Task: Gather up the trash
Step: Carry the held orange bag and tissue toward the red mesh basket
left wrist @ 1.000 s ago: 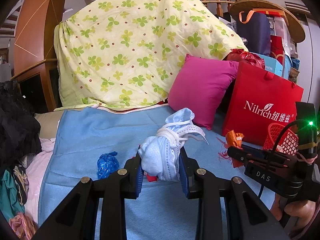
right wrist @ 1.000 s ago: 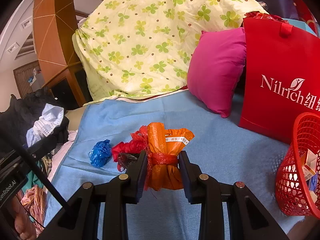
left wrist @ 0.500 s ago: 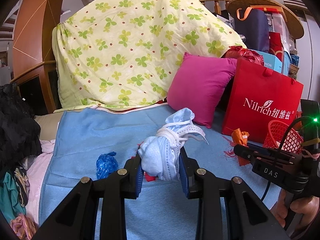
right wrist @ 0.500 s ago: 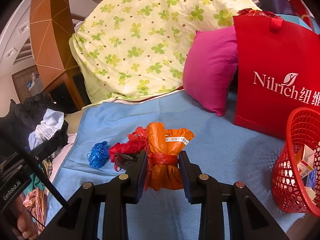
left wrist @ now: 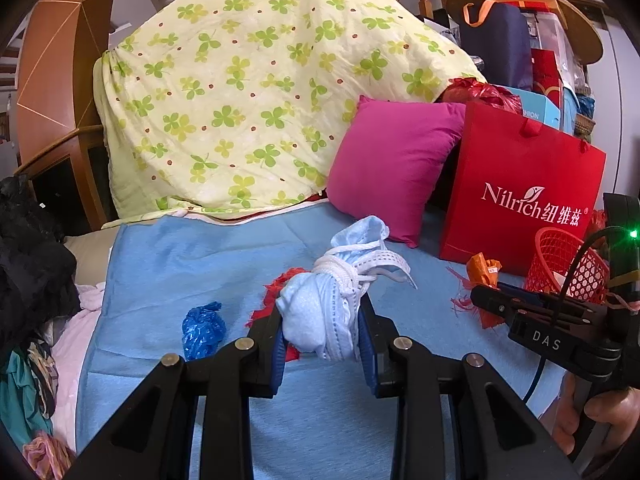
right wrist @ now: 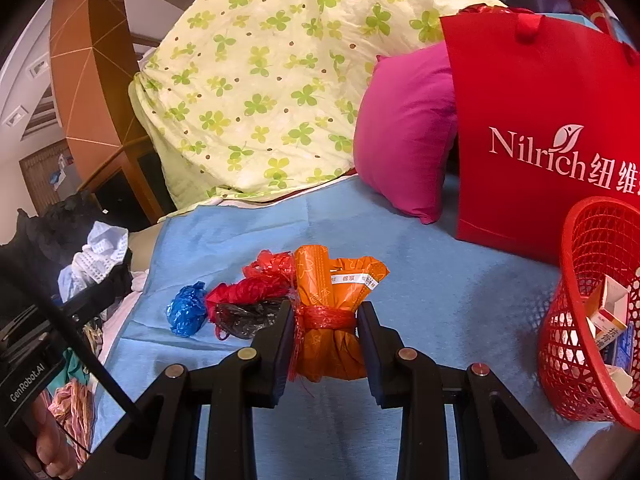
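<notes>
My left gripper [left wrist: 322, 338] is shut on a pale blue face-mask bundle [left wrist: 332, 304] tied with white cord, held above the blue sheet [left wrist: 192, 256]. In the right wrist view my right gripper [right wrist: 324, 340] is shut on an orange wrapper bundle [right wrist: 328, 312] bound with red string. A red mesh basket [right wrist: 560, 320] holding small boxes stands at the right, close to the right gripper. On the sheet lie a crumpled blue plastic bag [right wrist: 186, 310], a red plastic bag [right wrist: 256, 284] and a black plastic bag [right wrist: 244, 318]. The right gripper with its orange bundle [left wrist: 482, 270] also shows in the left wrist view, beside the basket [left wrist: 568, 264].
A red Nilrich paper bag [right wrist: 540, 140] and a magenta pillow [right wrist: 404, 136] stand behind the basket. A clover-print quilt [right wrist: 280, 80] is heaped at the back. Dark clothes [left wrist: 28, 248] pile up at the left edge of the bed. A person's hand [left wrist: 600, 412] holds the right gripper.
The right gripper with the orange bundle has shifted right, closer to the red basket, which now looms larger. The left gripper has kept its place and its hold.
</notes>
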The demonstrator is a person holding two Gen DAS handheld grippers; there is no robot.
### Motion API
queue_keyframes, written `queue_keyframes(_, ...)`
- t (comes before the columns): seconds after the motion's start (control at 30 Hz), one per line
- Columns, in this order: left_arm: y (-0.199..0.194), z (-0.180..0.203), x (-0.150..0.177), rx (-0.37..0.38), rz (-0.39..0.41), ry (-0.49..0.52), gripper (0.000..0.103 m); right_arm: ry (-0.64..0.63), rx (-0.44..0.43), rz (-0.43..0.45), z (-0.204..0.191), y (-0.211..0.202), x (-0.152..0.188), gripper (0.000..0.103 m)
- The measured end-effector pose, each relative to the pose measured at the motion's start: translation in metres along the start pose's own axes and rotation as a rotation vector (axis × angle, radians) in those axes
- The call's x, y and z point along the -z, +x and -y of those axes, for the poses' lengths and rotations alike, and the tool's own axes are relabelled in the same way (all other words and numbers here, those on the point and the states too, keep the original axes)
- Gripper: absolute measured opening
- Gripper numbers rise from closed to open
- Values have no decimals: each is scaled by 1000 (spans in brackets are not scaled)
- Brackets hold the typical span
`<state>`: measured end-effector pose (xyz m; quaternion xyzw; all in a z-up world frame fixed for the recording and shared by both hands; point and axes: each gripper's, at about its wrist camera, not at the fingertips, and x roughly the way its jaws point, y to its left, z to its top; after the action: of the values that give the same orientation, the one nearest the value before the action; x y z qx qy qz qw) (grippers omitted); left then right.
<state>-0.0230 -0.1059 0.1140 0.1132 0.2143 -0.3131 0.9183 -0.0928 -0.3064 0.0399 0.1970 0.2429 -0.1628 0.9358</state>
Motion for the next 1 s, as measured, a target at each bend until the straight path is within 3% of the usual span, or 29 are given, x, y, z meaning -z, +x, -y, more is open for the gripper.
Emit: queue_keyframes(1.0,0,20,-4,27,3,43,33,35,-4,-8,18,3,6,33)
